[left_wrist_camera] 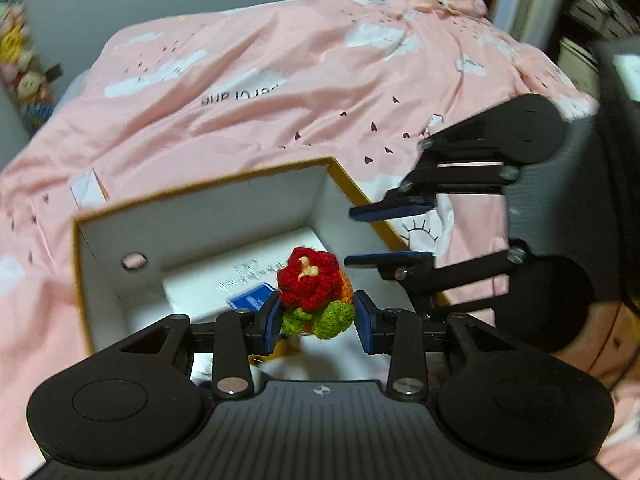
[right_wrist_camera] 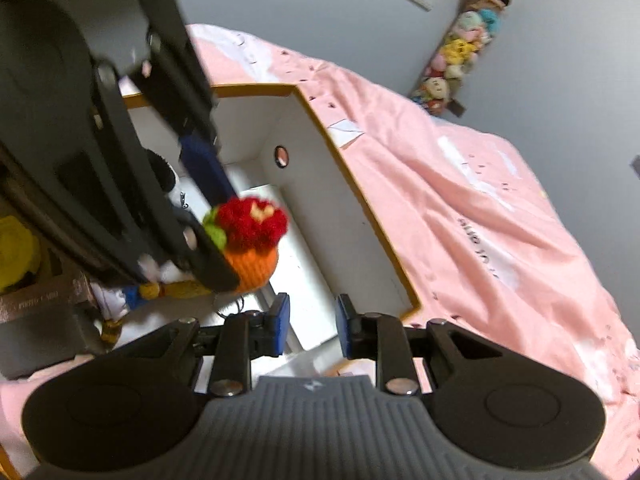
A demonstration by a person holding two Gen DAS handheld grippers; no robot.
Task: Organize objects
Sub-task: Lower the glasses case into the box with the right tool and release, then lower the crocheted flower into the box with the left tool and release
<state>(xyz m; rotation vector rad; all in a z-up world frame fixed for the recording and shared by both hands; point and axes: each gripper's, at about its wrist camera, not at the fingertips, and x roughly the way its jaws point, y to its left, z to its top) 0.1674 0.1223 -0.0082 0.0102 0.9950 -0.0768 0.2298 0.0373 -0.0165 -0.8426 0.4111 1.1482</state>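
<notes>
A crocheted flower pot [left_wrist_camera: 308,280], with a red bloom, green leaves and an orange base, sits pinched between the blue pads of my left gripper [left_wrist_camera: 318,314], which is shut on it. It hangs over the open white box with an orange rim [left_wrist_camera: 200,190] lying on the pink bedcover. In the right wrist view the same flower pot [right_wrist_camera: 252,232] is held by the left gripper [right_wrist_camera: 230,240] above the box [right_wrist_camera: 360,196]. My right gripper [right_wrist_camera: 312,308] is open, its pads apart with nothing between them. It also shows at the right edge of the box as the right gripper [left_wrist_camera: 351,236].
A white booklet [left_wrist_camera: 224,276] lies in the box. Soft toys [right_wrist_camera: 160,288] and a grey box [right_wrist_camera: 36,320] lie left of the box. The pink bedcover [left_wrist_camera: 280,92] spreads all round. Plush toys hang on the wall [right_wrist_camera: 460,52]. Shelves [left_wrist_camera: 600,12] stand at far right.
</notes>
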